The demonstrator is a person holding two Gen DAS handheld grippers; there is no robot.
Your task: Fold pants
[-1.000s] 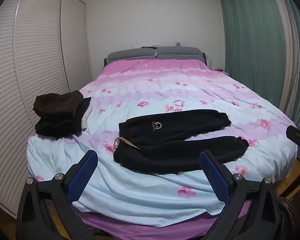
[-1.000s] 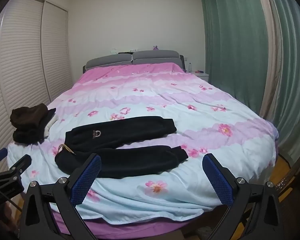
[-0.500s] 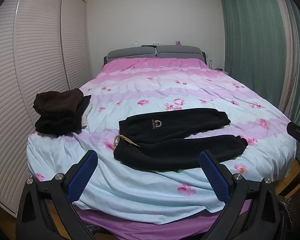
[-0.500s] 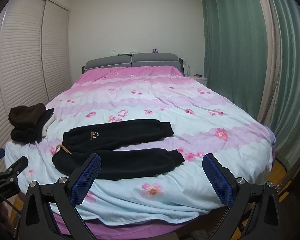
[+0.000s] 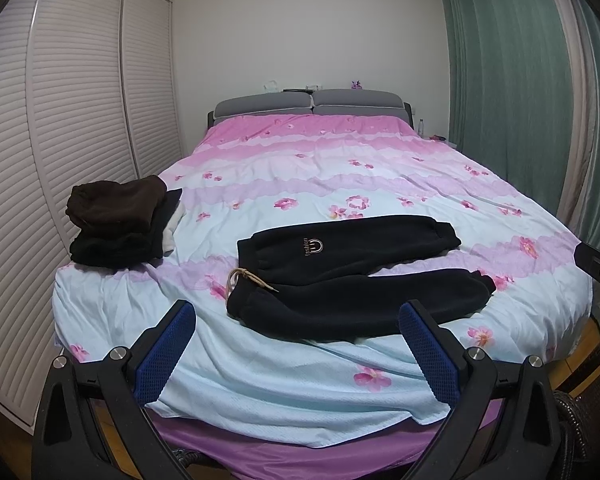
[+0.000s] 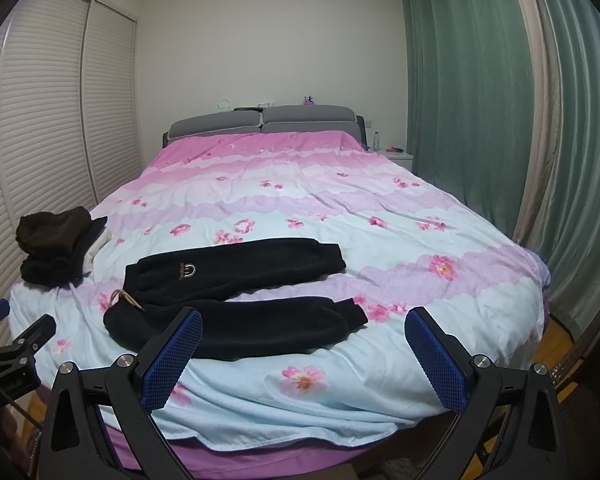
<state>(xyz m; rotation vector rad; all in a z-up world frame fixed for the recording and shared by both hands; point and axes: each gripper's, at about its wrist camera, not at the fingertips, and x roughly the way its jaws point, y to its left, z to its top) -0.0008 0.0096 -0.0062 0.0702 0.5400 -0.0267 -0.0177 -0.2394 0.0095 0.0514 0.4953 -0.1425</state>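
Black fleece pants (image 5: 340, 276) lie flat on the bed near its foot, waistband with a tan drawstring (image 5: 246, 278) to the left, both legs spread to the right. They also show in the right wrist view (image 6: 236, 300). My left gripper (image 5: 298, 350) is open and empty, held off the foot of the bed, short of the pants. My right gripper (image 6: 304, 354) is open and empty, likewise short of the pants.
A stack of folded brown and black clothes (image 5: 116, 220) sits at the bed's left edge. The bed (image 5: 340, 168) has a pink and blue floral cover. Louvred wardrobe doors (image 5: 60, 128) stand left, green curtains (image 5: 508, 80) right.
Both grippers have drawn back and down a little from the bed, so the pants sit slightly farther off. The pants have not moved.
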